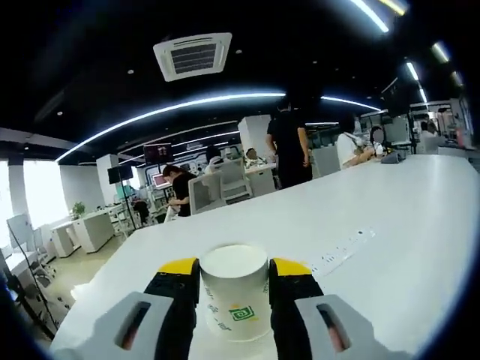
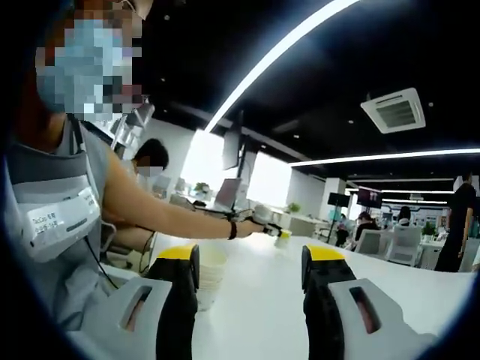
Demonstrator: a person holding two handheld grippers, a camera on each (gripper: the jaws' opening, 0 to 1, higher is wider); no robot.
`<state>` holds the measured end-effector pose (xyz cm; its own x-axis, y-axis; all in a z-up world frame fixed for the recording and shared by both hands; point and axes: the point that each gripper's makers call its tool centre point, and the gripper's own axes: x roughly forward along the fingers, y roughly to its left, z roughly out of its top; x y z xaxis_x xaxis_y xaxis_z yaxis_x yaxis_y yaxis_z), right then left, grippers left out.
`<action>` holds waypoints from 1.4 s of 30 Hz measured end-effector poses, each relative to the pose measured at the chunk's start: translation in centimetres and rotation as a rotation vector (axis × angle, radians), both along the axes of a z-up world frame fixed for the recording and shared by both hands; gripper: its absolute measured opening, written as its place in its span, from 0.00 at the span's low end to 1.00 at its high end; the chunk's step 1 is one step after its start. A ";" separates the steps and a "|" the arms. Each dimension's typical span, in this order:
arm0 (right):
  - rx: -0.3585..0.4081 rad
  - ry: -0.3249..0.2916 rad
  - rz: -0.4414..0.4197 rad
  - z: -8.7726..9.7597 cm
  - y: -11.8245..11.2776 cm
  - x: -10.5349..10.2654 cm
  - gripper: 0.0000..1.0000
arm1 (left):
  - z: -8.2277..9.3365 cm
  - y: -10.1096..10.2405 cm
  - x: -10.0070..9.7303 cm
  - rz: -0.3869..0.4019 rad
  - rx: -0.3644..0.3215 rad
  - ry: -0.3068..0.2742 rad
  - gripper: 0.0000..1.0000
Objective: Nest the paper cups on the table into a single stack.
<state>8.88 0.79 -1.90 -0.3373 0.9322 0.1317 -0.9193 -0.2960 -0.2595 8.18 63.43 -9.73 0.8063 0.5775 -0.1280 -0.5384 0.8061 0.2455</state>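
Cup (image 1: 235, 292), white paper with a green logo, stands upright between the yellow-tipped jaws of the left gripper (image 1: 234, 279), which are clamped against its sides over the long white bench (image 1: 390, 225). In the right gripper view the right gripper (image 2: 251, 264) has its jaws wide apart with nothing between them, a stack of paper cups (image 2: 210, 276) standing on the bench just beside its left jaw. Farther off, a person's outstretched arm (image 2: 161, 214) reaches over the bench toward another small cup (image 2: 283, 238).
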 end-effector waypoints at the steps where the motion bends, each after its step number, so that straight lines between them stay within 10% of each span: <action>1: 0.000 0.001 -0.001 0.0 0.0 0.0 0.57 | 0.3 -0.6 0.2 -0.015 0.000 -0.003 0.39; 18: -0.003 0.021 0.013 -0.4 0.1 -0.1 0.57 | 4.9 -12.3 -0.6 -0.227 -0.040 -0.085 0.39; 42: -0.035 0.049 0.009 -2.2 1.2 1.5 0.57 | 4.0 -29.4 3.7 -0.647 -0.026 -0.069 0.39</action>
<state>10.37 2.02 -4.08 -0.3400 0.9334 0.1152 -0.9278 -0.3129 -0.2032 11.85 33.98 -5.73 0.9970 -0.0303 -0.0710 0.0442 0.9780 0.2037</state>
